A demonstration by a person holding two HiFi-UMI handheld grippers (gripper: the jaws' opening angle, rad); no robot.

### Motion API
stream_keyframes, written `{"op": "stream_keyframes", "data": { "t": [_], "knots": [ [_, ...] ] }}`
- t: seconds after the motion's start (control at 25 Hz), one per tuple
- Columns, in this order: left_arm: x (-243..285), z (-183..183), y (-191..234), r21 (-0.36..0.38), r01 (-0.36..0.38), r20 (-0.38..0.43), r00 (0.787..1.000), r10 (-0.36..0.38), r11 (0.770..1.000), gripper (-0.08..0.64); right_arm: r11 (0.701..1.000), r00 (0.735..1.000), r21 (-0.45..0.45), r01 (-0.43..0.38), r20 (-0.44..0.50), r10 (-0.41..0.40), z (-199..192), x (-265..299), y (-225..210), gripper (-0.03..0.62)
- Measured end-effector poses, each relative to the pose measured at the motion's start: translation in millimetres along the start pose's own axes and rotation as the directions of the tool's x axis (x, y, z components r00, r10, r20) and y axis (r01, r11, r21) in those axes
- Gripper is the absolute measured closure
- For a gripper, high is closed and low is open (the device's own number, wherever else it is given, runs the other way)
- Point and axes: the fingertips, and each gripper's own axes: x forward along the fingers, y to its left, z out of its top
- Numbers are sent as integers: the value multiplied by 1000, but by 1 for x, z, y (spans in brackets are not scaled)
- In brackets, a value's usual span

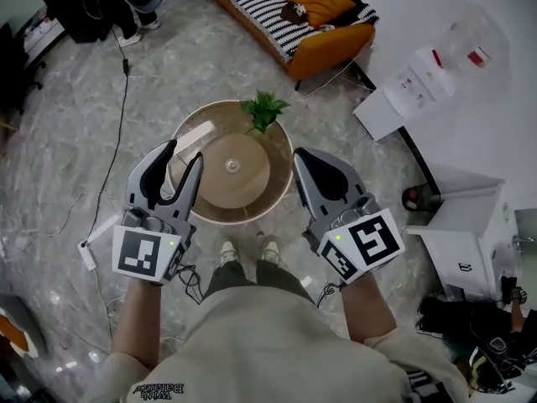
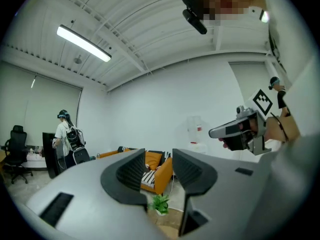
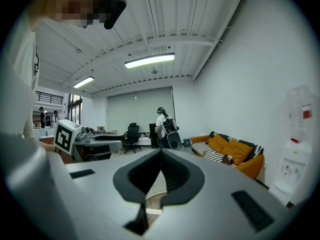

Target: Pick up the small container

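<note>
A round wooden table (image 1: 195,211) stands below me, and a small round container (image 1: 232,166) sits at its middle. A green potted plant (image 1: 264,110) is at its far rim, also seen in the left gripper view as the plant (image 2: 160,204). My left gripper (image 1: 185,151) hovers over the table's left edge, jaws open with nothing between them; the gap shows in its own view (image 2: 159,156). My right gripper (image 1: 300,154) hangs just off the table's right rim, jaws shut and empty, tips meeting (image 3: 160,152). Both are held well above the table.
A pale flat strip (image 1: 191,137) lies on the table's left. An orange sofa (image 1: 319,11) with a striped blanket stands beyond. A black cable (image 1: 117,133) crosses the floor at left. White cabinets (image 1: 470,238) are at right. A person with a backpack (image 3: 165,126) stands far off.
</note>
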Motion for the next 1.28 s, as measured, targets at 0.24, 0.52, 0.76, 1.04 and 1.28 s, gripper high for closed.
{"op": "stream_keyframes", "data": {
  "t": [0.24,0.52,0.76,1.04,1.28],
  "knots": [
    [37,-25,8,44,18,-8,1000,-18,999,329,999,1000,-35,9,-1,-9,-18,34,-23,595],
    [69,-79,23,68,15,-57,998,-11,998,234,999,1000,-35,-8,-26,7,-54,76,-35,595],
    [94,-148,18,69,54,-136,990,-44,996,211,997,998,-77,-23,-59,18,-98,103,-33,595],
    [124,-249,8,50,72,-157,986,-63,996,206,995,992,-95,-36,-126,23,-178,120,-37,595],
    [152,-342,-1,33,98,-205,975,-89,995,206,997,985,-79,-9,-171,-5,-254,131,-52,595]
  ]
}}
